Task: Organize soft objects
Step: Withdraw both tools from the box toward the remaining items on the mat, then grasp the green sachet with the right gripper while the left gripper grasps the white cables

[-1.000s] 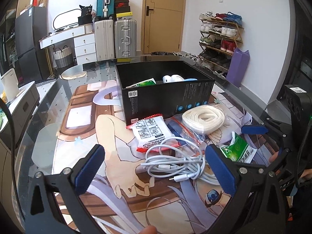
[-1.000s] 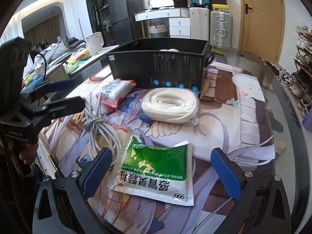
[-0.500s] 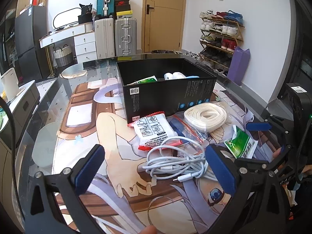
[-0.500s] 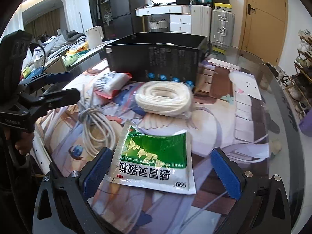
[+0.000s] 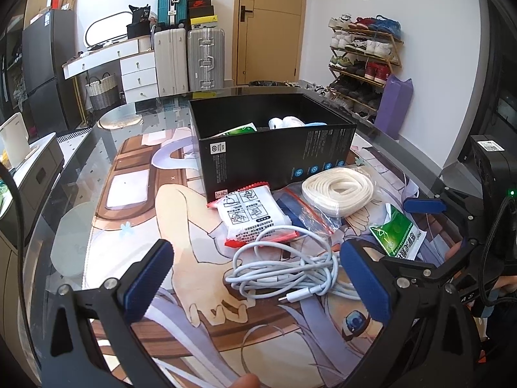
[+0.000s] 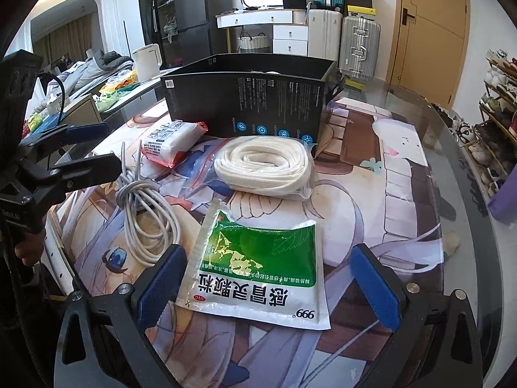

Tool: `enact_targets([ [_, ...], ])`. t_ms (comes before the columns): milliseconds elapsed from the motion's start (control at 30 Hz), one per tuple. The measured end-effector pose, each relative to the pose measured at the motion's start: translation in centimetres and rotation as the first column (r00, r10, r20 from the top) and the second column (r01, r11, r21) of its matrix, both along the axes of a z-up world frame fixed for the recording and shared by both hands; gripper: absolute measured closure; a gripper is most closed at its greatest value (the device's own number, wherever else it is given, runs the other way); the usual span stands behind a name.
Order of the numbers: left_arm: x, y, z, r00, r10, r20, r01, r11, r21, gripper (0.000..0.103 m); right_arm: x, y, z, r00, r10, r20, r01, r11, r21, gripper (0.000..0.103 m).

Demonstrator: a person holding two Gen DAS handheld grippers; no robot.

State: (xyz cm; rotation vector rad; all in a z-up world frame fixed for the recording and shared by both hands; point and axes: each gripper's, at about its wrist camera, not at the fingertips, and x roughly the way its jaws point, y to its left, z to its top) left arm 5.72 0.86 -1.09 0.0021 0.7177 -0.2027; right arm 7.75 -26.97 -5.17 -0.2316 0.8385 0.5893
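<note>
You had the green-and-white sachet (image 6: 258,265) lying flat nearest you, just past it the coiled white strap in its clear bag (image 6: 263,165), and beside that the red-edged white packet (image 6: 171,140). The bundled white charging cable (image 5: 284,271) lay loose near them. The open black box (image 5: 274,148) stood behind, upright, already holding a few items.
</note>
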Motion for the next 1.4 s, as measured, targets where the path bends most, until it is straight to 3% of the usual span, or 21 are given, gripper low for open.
enact_targets([
  [167,0.0,-0.3,-0.3,1.000,-0.008,-0.013,0.008,1.000,0.004,0.000,0.1,0.1,0.0,1.000,-0.005,0.011,0.005,1.000,0.007,0.002],
  [233,0.0,-0.4,-0.3,1.000,-0.014,-0.016,0.014,1.000,0.005,0.000,-0.1,0.0,0.1,1.000,-0.005,0.017,0.004,1.000,0.012,0.008],
  [300,-0.1,-0.5,-0.3,1.000,-0.019,-0.016,0.019,1.000,0.004,0.000,0.0,-0.2,0.2,1.000,-0.007,0.022,0.007,1.000,0.017,0.020],
  [567,-0.1,-0.8,-0.4,0.998,-0.050,-0.035,0.050,0.999,0.001,0.000,-0.2,-0.4,0.5,1.000,-0.002,0.024,0.001,1.000,0.031,0.035],
  [1067,0.4,-1.2,-1.6,0.994,-0.062,-0.086,0.064,0.998,0.016,0.001,-0.4,-0.4,0.4,1.000,0.008,0.027,-0.009,0.999,0.042,0.037],
  [1300,0.4,-0.5,-1.7,0.992,-0.086,-0.088,0.081,0.995,-0.059,0.027,-0.4,-0.4,0.4,1.000,0.011,0.027,-0.013,0.999,0.043,0.037],
  [1400,0.0,-0.7,-1.5,0.993,-0.091,-0.074,0.088,0.995,-0.048,0.028,-0.6,-0.4,0.5,0.999,0.016,0.028,-0.018,0.999,0.044,0.037],
])
